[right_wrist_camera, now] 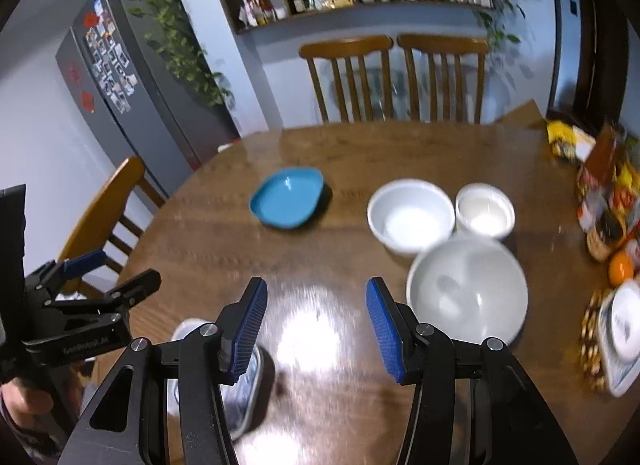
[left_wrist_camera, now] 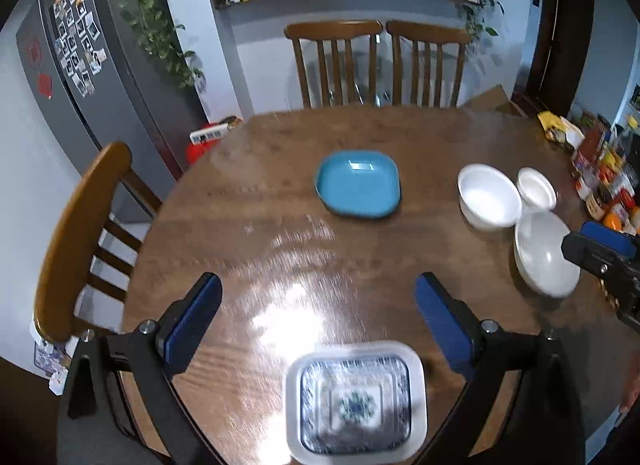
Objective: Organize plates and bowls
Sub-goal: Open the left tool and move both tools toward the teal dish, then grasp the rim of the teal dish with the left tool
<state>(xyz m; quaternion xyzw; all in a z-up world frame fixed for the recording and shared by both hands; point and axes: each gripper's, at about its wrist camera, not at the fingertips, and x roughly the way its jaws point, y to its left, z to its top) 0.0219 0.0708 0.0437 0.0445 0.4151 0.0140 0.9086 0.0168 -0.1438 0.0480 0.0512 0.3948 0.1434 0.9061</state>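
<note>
Dishes are sitting apart on the round wooden table (left_wrist_camera: 280, 169), and we are holding nothing.

We are keeping the left gripper (left_wrist_camera: 318, 305) spread wide and the right gripper (right_wrist_camera: 316, 321) half open, both empty, above the table. The patterned square plate (left_wrist_camera: 354, 401) is lying just below us near the edge. The blue plate (left_wrist_camera: 358, 185) is in the middle. Three white bowls (right_wrist_camera: 466, 293) are crowding together, so reaching for one could be bumping the others and knocking them.
</note>
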